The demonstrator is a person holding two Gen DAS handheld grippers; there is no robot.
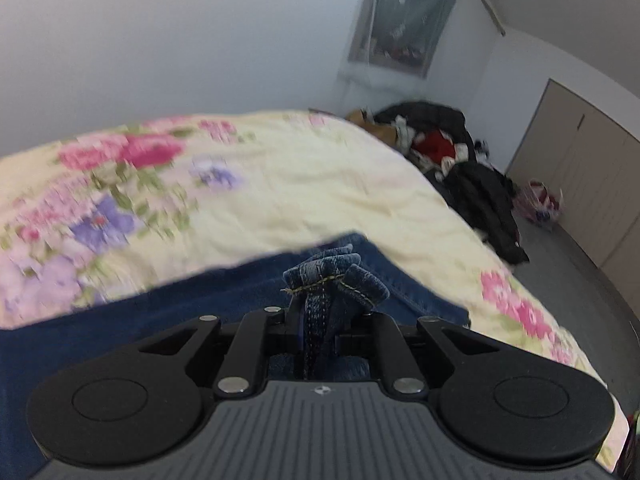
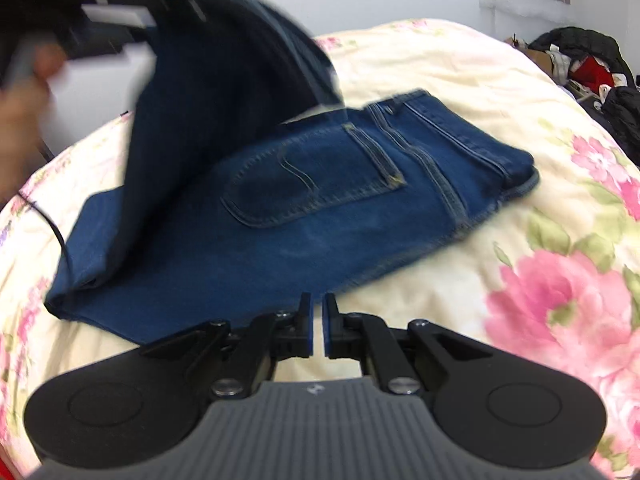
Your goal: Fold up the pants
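Right wrist alone shows pants [image 2: 320,184] back pocket [image 2: 304,184].

Floral-quilted bed [image 2: 460,64] with blue jeans [image 2: 320,208] lying across it

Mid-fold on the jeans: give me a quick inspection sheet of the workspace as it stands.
Surface: bed with floral quilt, rumpled.
Job's things: blue jeans lying on the quilt, back pocket up, one part lifted at the left.
Clutter: pile of dark and red clothes past the bed's far end; a bag on the floor.
Grippers: left gripper shut on a bunched jeans hem; right gripper shut, holding nothing, just short of the jeans.
Cables: thin black cable on the quilt at the left.
Surroundings: white walls, wall hanging, cupboard doors.
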